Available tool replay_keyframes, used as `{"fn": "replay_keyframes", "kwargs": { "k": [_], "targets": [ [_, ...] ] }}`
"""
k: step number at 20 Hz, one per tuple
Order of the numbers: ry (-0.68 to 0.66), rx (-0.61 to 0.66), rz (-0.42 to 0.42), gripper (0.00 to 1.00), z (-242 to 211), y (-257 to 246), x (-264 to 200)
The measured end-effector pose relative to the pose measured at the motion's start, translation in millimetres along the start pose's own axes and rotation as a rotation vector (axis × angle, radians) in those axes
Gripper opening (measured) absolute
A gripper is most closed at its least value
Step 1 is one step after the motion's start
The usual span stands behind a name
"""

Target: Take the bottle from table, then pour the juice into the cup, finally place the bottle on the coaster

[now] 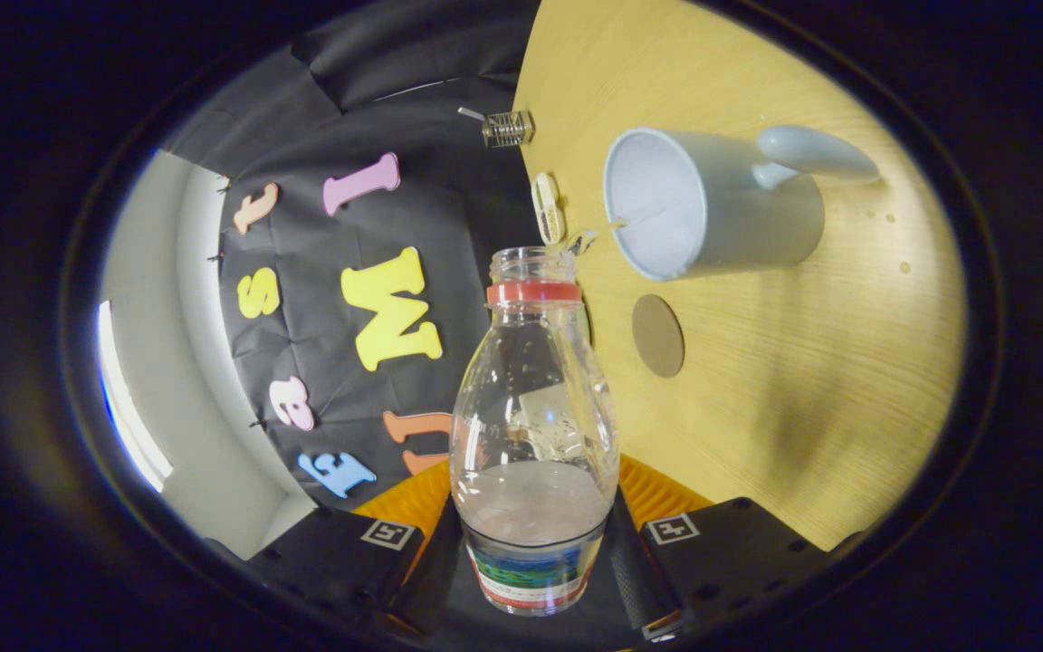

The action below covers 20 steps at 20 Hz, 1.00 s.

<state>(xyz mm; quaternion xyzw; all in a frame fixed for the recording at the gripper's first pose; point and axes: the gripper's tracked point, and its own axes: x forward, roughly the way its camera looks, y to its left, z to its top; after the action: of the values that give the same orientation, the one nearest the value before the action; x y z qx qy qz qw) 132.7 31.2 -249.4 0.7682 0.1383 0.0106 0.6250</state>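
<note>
My gripper (532,554) is shut on the lower body of a clear plastic bottle (532,426) with a red neck ring and no cap. I hold the bottle rolled sideways, so the wooden table (802,380) stands like a wall beside it. A thin stream of clear liquid runs from the bottle's mouth (532,261) toward the rim of the pale blue cup (712,204), which has a handle. A little liquid sits in the bottle's lower part. The round brown coaster (657,335) lies on the table between the bottle and the cup.
A small clear holder (508,128) stands at the table's far edge against the booth wall. A small cream-coloured object (547,208) lies on the table just beyond the bottle's mouth. A few droplets (893,237) dot the wood past the cup.
</note>
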Motion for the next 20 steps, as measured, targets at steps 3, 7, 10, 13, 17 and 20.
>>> {"fn": "replay_keyframes", "kwargs": {
  "k": [3, 7, 10, 13, 17, 20],
  "targets": [
    [-0.005, 0.033, 0.019, 0.78, 4, 4, -1],
    [-0.022, 0.088, 0.045, 0.78, 6, 16, 0],
    [-0.007, 0.095, 0.038, 0.78, 2, 16, 4],
    [-0.007, 0.085, 0.03, 0.78, 2, 15, 6],
    [-0.02, 0.128, 0.05, 0.77, 4, 19, 3],
    [-0.022, 0.159, 0.076, 0.77, 5, 27, 3]
  ]
}}
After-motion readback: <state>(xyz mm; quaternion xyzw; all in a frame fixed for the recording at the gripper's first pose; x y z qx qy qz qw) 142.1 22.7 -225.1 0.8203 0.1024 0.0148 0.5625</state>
